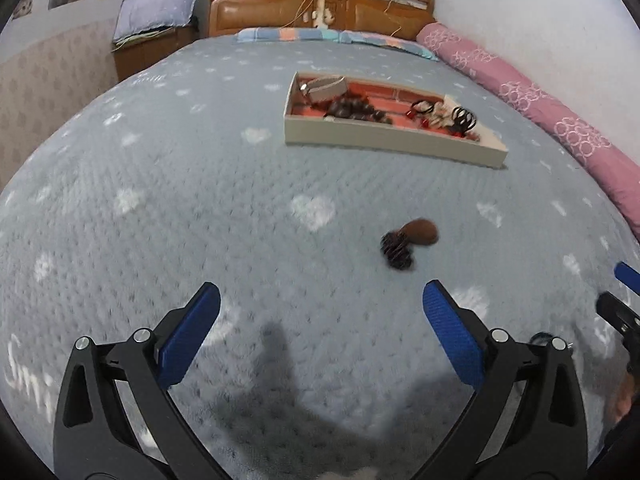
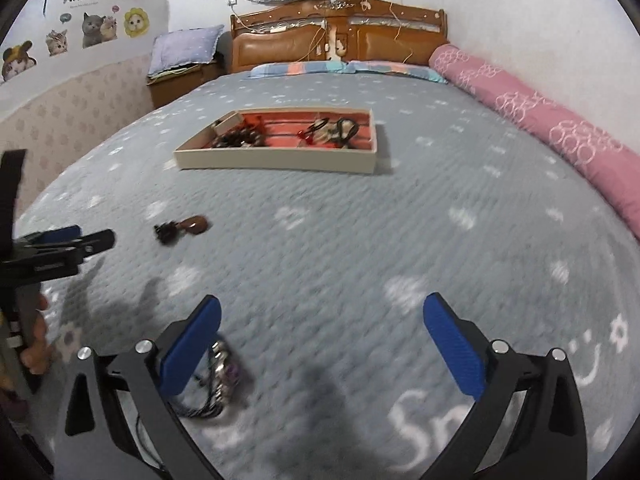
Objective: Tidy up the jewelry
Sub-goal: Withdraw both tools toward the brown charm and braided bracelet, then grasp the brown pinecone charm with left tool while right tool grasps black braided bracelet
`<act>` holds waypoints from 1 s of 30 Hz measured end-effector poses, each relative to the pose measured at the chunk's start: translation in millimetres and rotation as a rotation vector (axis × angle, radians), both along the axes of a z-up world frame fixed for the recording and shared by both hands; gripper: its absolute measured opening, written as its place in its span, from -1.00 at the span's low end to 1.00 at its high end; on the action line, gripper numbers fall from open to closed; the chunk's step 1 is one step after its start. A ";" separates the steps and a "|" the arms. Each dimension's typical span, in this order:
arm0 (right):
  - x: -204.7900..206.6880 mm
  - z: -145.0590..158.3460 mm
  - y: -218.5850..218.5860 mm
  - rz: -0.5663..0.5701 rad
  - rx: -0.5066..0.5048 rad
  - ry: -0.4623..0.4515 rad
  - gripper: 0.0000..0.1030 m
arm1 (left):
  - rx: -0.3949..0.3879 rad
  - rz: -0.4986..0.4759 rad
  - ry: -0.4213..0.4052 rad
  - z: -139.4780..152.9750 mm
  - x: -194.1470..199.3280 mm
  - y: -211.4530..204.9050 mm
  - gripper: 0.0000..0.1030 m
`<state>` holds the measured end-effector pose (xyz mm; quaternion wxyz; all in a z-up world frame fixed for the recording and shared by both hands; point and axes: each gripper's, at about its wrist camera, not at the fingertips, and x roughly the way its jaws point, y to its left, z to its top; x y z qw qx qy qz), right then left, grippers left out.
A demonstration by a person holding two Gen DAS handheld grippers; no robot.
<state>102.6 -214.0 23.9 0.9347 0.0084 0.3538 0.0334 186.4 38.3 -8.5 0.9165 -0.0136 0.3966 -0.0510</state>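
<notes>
Grey quilted bed (image 1: 160,208) carries a cream red-lined jewelry tray (image 1: 384,140) near the headboard; my left gripper (image 1: 320,320) and right gripper (image 2: 322,322) hang spread, empty.

Grey quilted bed (image 2: 360,240), wooden headboard (image 2: 340,36), cat stickers (image 2: 96,28) on white wall

Tray (image 2: 276,158) mid-bed, hair clip (image 2: 182,229) nearer — bracelet (image 2: 222,376) nearest.
</notes>
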 end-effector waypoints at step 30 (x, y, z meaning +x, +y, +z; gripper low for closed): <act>0.1 -37.2 26.7 0.099 -0.005 0.133 0.47 | 0.018 -0.151 0.058 -14.2 47.4 -43.8 0.30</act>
